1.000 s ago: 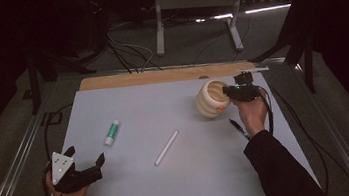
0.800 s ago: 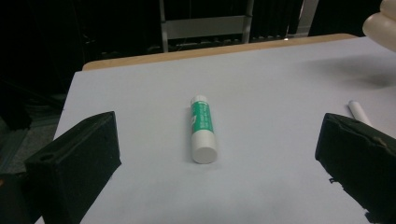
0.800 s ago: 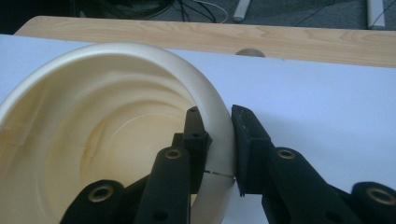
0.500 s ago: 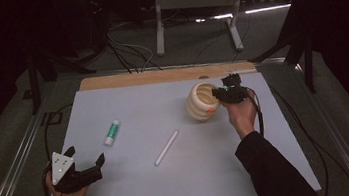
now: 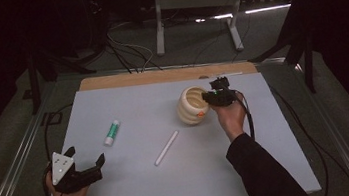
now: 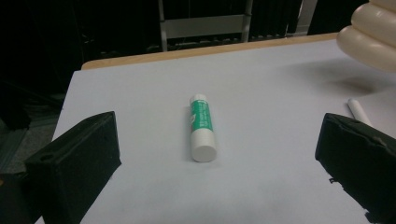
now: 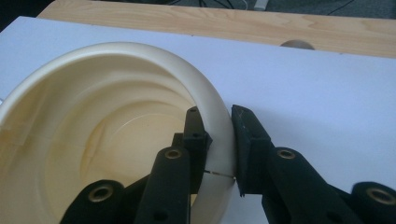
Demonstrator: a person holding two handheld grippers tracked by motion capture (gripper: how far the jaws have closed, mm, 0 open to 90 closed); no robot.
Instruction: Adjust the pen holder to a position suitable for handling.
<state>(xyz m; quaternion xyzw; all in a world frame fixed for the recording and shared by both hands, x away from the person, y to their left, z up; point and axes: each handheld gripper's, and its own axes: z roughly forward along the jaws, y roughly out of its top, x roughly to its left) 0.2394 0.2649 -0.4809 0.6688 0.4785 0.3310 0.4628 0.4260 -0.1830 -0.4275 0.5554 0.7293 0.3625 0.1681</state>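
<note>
1. Right gripper (image 5: 211, 98) is pinching the rim of the cream ribbed bowl (image 5: 191, 106). In the right gripper view one jaw sits inside the wall and the other outside, pads tight on the rim (image 7: 218, 140). So the bowl hangs off the gripper's front end, towards the mat's middle, w/ the right hand (image 5: 230, 116) behind it.

2. Bowl looks tipped: in the high view the mouth faces up and towards the gripper, belly low on the side away from it. Can't tell if the bottom touches the mat or is just off it.

3. Taking the bowl as landmark: white stick (image 5: 166, 148) lies just nearside-left of it, long axis running diagonal, far end pointing roughly at the bowl. Glue stick (image 5: 112, 132) is further left, well apart from the bowl, long axis roughly front-to-back.

4. Left gripper (image 5: 86, 165) is way off from the bowl, near the mat's left front corner, jaws spread wide w/ nothing between them. Its own view looks straight down the glue stick (image 6: 201, 127), cap end nearest. So the left is the nearer hand for the glue stick, the right for the bowl.

5. Looks: bowl is glossy plastic-ish, beehive-style bulging rings outside, smooth stepped rings inside, small orange mark low on the wall. My guess is wherever it gets set, the rim pinch means it'll swing, so keep it slow.
</note>
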